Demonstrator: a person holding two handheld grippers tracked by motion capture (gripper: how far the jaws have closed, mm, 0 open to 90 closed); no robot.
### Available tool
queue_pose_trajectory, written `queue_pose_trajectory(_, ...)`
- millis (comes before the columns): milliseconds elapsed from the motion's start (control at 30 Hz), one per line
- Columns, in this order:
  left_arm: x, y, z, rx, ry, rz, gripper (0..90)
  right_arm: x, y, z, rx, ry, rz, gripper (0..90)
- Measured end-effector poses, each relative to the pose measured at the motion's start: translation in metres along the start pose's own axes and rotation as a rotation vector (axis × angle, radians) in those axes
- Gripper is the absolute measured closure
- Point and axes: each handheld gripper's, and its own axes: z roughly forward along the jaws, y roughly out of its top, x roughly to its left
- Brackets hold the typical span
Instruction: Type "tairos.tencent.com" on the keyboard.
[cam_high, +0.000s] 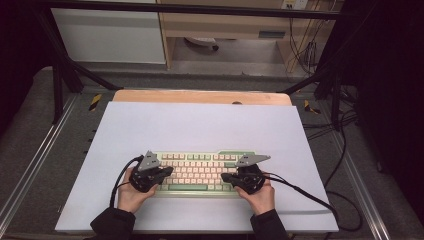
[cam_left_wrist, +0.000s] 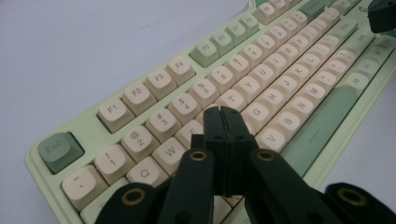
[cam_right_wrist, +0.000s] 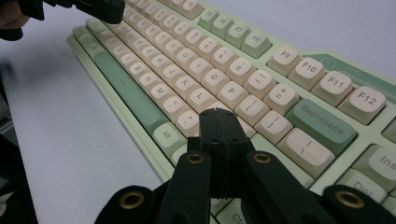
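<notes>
Both tongs, left (cam_high: 169, 171) and right (cam_high: 224, 176), pressed together empty over keyboard (cam_high: 200, 172) ends; bare mat (cam_high: 200, 125) all around.

keyboard (cam_high: 200, 172): pale green, cream and sage keys | mat (cam_high: 200, 125): white | grippers: black

The high view looks forward and down from above the person's side onto the whole desk (cam_high: 200, 125), from fairly far off. The left tool's (cam_left_wrist: 222, 110) camera sits close and low over the keyboard's (cam_left_wrist: 280, 93) Esc end, facing along the key rows. The right tool's (cam_right_wrist: 219, 112) camera does likewise from the Backspace end. All three share the keyboard.
</notes>
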Motion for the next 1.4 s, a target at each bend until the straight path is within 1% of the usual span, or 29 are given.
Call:
queue_pose_trajectory(167,0.003,-0.007,-0.006,0.0,0.0,-0.006,89.9,0.001,0.003,0.001,0.0,-0.004,-0.004,90.0)
queue_pose_trajectory(333,0.004,-0.012,-0.011,0.001,0.004,-0.01,89.9,0.005,0.009,0.006,-0.001,-0.016,-0.007,90.0)
queue_pose_trajectory(433,0.006,-0.015,-0.013,0.0,0.006,-0.013,89.9,0.007,0.013,0.011,0.001,-0.019,-0.016,90.0)
queue_pose_trajectory(600,0.007,-0.018,-0.016,0.001,0.007,-0.016,89.9,0.011,0.02,0.023,0.001,-0.013,-0.024,90.0)
queue_pose_trajectory(667,0.008,-0.019,-0.017,-0.001,0.007,-0.02,89.9,0.011,0.023,0.026,0.001,-0.008,-0.017,90.0)
queue_pose_trajectory(833,0.01,-0.02,-0.018,-0.003,0.008,-0.023,89.9,0.013,0.029,0.035,0.01,-0.023,-0.022,90.0)
queue_pose_trajectory(1133,0.012,-0.021,-0.018,-0.004,0.009,-0.029,89.9,0.008,0.031,0.051,0.025,-0.039,-0.013,90.0)
queue_pose_trajectory(1267,0.012,-0.021,-0.019,-0.004,0.007,-0.028,89.9,0.006,0.029,0.056,0.035,-0.044,-0.012,90.0)
queue_pose_trajectory(1400,0.012,-0.022,-0.018,-0.001,0.006,-0.026,89.9,0.006,0.029,0.058,0.027,-0.039,-0.01,90.0)
